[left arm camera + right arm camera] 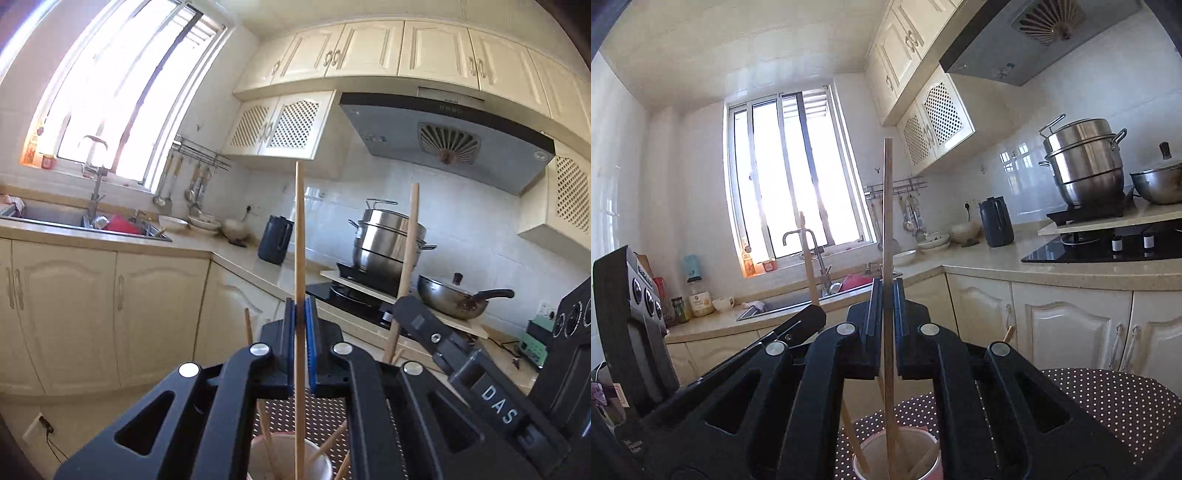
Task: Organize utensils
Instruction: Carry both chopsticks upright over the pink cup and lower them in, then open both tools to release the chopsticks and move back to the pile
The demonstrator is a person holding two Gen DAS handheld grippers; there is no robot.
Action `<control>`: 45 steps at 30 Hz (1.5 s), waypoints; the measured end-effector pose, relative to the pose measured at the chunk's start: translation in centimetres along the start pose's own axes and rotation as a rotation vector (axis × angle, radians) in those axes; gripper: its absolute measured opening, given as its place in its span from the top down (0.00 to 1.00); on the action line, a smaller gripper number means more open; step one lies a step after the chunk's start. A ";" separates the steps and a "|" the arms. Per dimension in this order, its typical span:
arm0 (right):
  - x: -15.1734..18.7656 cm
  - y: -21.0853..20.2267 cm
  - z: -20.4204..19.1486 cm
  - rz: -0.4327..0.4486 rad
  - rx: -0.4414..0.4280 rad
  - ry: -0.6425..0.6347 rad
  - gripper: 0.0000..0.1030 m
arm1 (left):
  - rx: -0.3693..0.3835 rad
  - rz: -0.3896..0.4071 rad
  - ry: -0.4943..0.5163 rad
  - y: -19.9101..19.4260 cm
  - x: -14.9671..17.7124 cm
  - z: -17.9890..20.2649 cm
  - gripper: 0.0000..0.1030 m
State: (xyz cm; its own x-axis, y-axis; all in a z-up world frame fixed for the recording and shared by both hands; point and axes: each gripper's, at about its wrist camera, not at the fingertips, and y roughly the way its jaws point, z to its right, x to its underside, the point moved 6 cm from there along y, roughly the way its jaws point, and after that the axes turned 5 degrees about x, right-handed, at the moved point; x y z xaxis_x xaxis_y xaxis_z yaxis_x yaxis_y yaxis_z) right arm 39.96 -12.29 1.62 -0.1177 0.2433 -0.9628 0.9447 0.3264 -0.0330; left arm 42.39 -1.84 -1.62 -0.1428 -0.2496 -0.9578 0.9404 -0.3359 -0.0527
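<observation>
Gripping upright chopstick (299, 236) in left jaws, right jaws clamping another chopstick (887, 221), "DAS" label (499, 403)

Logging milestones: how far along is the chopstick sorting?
Done: several chopsticks already stand in the cup. In hand: left gripper and right gripper each clamp one upright chopstick over the cup. Left: release both; no loose ones visible on the dotted cloth.
</observation>
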 end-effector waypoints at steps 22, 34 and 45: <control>6.1 -1.9 0.3 -0.128 -0.011 -0.076 0.94 | -0.012 -0.173 0.051 -0.5 6.4 -1.3 0.94; 8.0 -3.4 0.3 -0.243 0.032 -0.062 0.94 | -0.035 -0.303 0.071 -2.1 8.5 -0.9 0.94; 6.2 -6.4 0.1 -0.230 0.086 -0.069 0.50 | -0.028 -0.344 0.077 -4.7 7.8 -0.4 0.64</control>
State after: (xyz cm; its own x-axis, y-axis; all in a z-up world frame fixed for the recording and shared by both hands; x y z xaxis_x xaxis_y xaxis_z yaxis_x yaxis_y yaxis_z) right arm 33.19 -12.96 -4.13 -0.3140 0.1081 -0.9432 0.9184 0.2863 -0.2729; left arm 36.96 -1.85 -8.97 -0.4303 -0.0568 -0.9009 0.8495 -0.3629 -0.3829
